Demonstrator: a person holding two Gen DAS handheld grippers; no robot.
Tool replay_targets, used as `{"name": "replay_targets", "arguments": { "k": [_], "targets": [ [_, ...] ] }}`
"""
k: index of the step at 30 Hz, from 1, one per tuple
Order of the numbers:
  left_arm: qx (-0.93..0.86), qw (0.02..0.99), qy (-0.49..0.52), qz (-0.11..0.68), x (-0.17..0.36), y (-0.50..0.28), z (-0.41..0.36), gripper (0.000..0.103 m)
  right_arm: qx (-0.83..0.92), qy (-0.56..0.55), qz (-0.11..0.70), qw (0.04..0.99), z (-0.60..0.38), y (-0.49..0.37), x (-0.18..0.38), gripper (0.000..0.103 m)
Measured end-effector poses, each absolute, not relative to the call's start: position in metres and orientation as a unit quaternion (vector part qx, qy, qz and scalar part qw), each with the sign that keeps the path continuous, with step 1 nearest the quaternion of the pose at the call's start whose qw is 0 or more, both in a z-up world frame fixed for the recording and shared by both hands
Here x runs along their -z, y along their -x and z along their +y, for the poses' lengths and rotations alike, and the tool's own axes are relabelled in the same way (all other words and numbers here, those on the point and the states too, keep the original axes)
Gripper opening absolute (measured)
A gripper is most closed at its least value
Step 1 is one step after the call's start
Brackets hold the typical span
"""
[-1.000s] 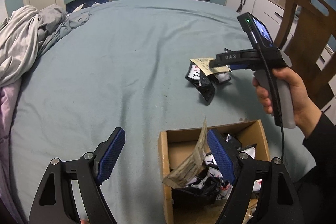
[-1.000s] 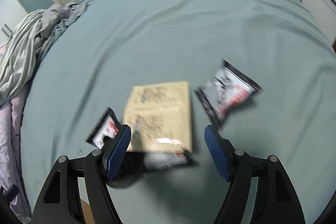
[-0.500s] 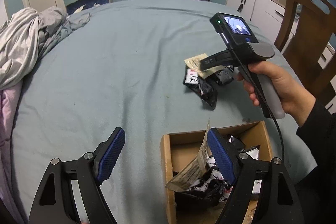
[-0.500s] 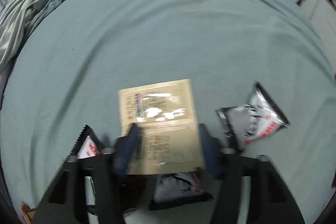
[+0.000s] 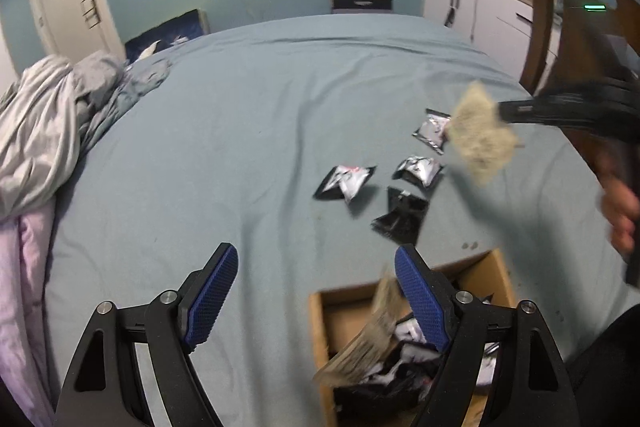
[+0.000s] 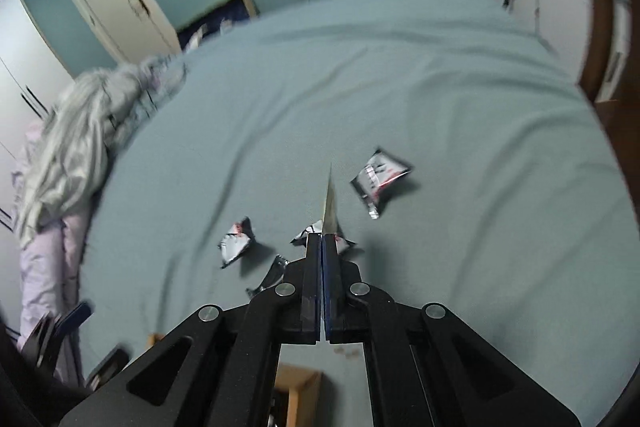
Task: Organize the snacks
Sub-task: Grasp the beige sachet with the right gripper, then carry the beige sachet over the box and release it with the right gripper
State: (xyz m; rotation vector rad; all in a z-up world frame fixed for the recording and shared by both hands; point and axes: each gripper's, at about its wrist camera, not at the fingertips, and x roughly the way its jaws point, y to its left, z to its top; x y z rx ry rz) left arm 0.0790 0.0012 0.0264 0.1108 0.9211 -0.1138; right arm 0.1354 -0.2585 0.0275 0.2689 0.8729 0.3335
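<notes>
My right gripper point(image 6: 322, 241) is shut on a flat tan snack packet point(image 6: 330, 203), seen edge-on; in the left wrist view the packet point(image 5: 482, 135) hangs blurred above the bed at the right. Several black-and-white snack packets point(image 5: 346, 181) lie on the teal bed sheet point(image 5: 260, 127); they also show in the right wrist view point(image 6: 380, 177). An open cardboard box point(image 5: 320, 327) with packets inside sits at the near edge. My left gripper point(image 5: 316, 299) is open and empty, its right finger over the box's left part.
A heap of grey and pink bedding point(image 5: 44, 135) lies at the bed's left edge. A wooden chair point(image 5: 560, 15) and white cabinets point(image 5: 472, 7) stand at the right. A door point(image 5: 68, 15) is at the far left.
My right gripper closed on the tan packet and lifted it off the pile, rising to the right. The dark packets beneath are now uncovered. The left gripper stayed over the box.
</notes>
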Motion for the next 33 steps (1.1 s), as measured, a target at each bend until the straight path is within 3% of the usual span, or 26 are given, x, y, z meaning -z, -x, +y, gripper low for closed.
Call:
{"name": "replay_targets", "arguments": {
  "k": [7, 14, 16, 18, 19, 20, 21, 28, 29, 33],
  "targets": [
    [0.130, 0.819, -0.122, 0.546, 0.014, -0.148, -0.075, 0.089, -0.120, -0.192, 0.348, 0.910, -0.324, -0.016, -0.026, 0.000],
    [0.110, 0.741, -0.199, 0.632, 0.082, -0.210, -0.124, 0.089, -0.102, -0.241, 0.346, 0.901, -0.332, 0.015, -0.008, 0.000],
    [0.124, 0.712, -0.207, 0.659, 0.102, -0.215, -0.131, 0.085, -0.099, -0.241, 0.350, 0.900, -0.329, 0.009, -0.004, 0.000],
    [0.134, 0.693, -0.205, 0.678, 0.117, -0.216, -0.135, 0.065, -0.102, -0.242, 0.365, 0.893, -0.324, 0.001, 0.004, 0.000],
    [0.136, 0.695, -0.195, 0.679, 0.117, -0.216, -0.134, 0.064, -0.102, -0.241, 0.372, 0.891, -0.333, -0.005, -0.001, 0.000],
    [0.137, 0.700, -0.177, 0.678, 0.115, -0.216, -0.132, 0.052, -0.101, -0.240, 0.378, 0.888, -0.333, -0.010, 0.000, 0.000],
    [0.140, 0.702, -0.165, 0.678, 0.111, -0.216, -0.131, 0.048, -0.100, -0.240, 0.386, 0.885, -0.331, -0.013, 0.004, 0.000],
    [0.118, 0.763, -0.115, 0.626, 0.049, -0.191, -0.107, 0.045, -0.106, -0.280, 0.394, 0.869, -0.345, -0.030, -0.009, 0.000],
    [0.121, 0.775, -0.099, 0.612, 0.030, -0.180, -0.099, 0.029, -0.110, -0.286, 0.392, 0.868, -0.348, -0.029, -0.010, 0.000],
    [0.138, 0.803, -0.067, 0.575, -0.021, -0.138, -0.075, 0.029, -0.129, -0.311, 0.379, 0.862, -0.354, -0.020, -0.011, 0.000]
  ]
}}
